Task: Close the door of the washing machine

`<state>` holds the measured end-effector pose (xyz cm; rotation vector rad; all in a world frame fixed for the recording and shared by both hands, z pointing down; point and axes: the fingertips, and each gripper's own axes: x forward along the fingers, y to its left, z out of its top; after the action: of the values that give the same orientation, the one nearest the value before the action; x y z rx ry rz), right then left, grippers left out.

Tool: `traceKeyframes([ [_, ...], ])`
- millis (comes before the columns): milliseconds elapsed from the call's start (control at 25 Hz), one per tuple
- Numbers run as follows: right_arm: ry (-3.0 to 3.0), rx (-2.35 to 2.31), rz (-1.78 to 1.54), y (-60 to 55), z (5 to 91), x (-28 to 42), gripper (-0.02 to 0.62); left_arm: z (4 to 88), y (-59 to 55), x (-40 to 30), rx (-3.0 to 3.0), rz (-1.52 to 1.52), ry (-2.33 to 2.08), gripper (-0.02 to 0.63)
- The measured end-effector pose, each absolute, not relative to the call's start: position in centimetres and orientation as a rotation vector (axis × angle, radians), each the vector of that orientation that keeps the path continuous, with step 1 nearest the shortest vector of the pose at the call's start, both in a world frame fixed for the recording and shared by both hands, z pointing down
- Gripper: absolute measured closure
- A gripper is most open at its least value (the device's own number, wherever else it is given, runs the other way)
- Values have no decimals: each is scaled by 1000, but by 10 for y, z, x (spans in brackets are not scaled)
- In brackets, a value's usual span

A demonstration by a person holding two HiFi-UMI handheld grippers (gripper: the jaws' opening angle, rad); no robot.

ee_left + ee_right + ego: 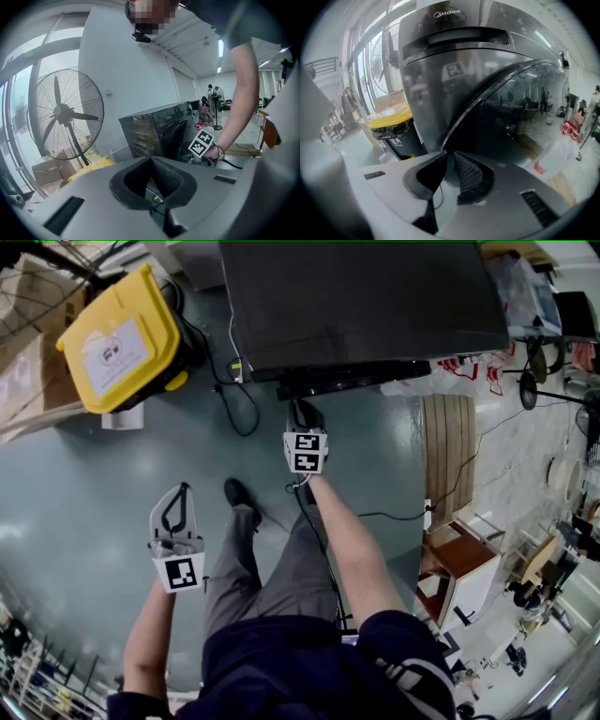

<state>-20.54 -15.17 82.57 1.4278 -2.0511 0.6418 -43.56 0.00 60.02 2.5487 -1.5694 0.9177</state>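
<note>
The dark washing machine [366, 296] stands at the top of the head view, its round glass door [511, 117] swung partly open towards me. My right gripper [305, 418] reaches to the door's lower front. In the right gripper view its jaws [450, 154] stand almost together, with the door's rim running in between the tips. My left gripper [178, 493] hangs above the floor to the left, well away from the machine. Its tips [151, 160] meet with nothing between them. The left gripper view shows the machine [159, 126] and the right gripper's marker cube [202, 143].
A bin with a yellow lid [127, 338] stands left of the machine, with cardboard boxes [28, 352] beyond it. A black cable [239, 404] loops on the grey floor. A wooden pallet [455, 446] lies to the right. A large pedestal fan [65, 112] stands by the windows.
</note>
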Motion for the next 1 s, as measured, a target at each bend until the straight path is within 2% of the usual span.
traceKeyframes([
  [200, -2088, 1398, 562, -146, 806, -211, 529, 596, 0, -434, 2554, 927, -1570, 581],
  [320, -2092, 1408, 533, -143, 798, -210, 565, 594, -1, -432, 2561, 906, -1579, 581],
  [1000, -2224, 1402, 363, -124, 710, -208, 575, 568, -15, -417, 2586, 832, -1634, 581],
])
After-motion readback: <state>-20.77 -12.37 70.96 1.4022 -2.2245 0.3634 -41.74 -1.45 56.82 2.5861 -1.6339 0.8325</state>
